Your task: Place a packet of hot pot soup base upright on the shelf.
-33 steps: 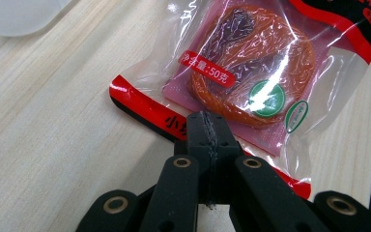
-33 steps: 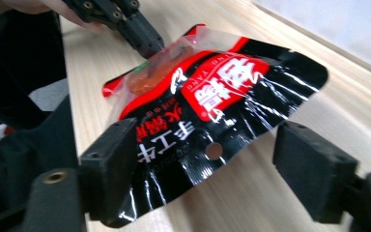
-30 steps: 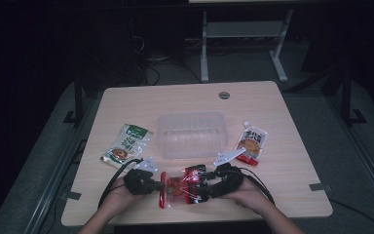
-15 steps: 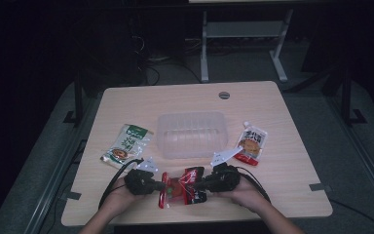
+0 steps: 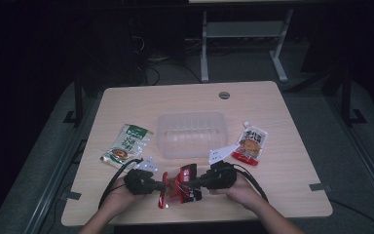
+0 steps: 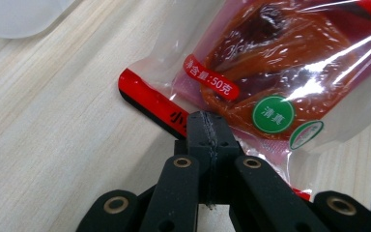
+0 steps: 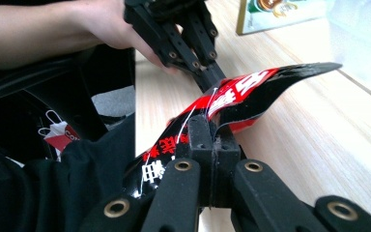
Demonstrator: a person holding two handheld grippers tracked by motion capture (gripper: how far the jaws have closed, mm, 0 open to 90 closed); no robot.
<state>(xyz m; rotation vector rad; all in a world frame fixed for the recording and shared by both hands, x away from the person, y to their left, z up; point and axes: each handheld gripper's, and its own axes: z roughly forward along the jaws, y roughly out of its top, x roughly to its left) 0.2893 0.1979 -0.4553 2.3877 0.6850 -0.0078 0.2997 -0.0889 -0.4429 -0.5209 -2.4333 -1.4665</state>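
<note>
A red snack pouch [image 5: 179, 186] with a clear window is held between both grippers just above the table's near edge. My left gripper [image 5: 161, 186] is shut on the pouch's left edge; in the left gripper view its jaws [image 6: 207, 126] pinch the red-and-black seam of the pouch [image 6: 280, 63]. My right gripper [image 5: 196, 183] is shut on the opposite edge. In the right gripper view the pouch [image 7: 241, 94] bows upward from the closed jaws [image 7: 207, 129], with the left gripper's fingers [image 7: 200, 58] clamped on its far end.
A clear plastic tub [image 5: 191, 134] stands mid-table behind the pouch. A green snack packet [image 5: 126, 143] lies to its left and an orange-red packet [image 5: 251, 142] to its right. A round cable hole [image 5: 224, 95] sits near the table's far edge.
Both grippers have stayed on the red pouch; it has been turned and bent a little between them, with the hands drawn slightly closer together.
</note>
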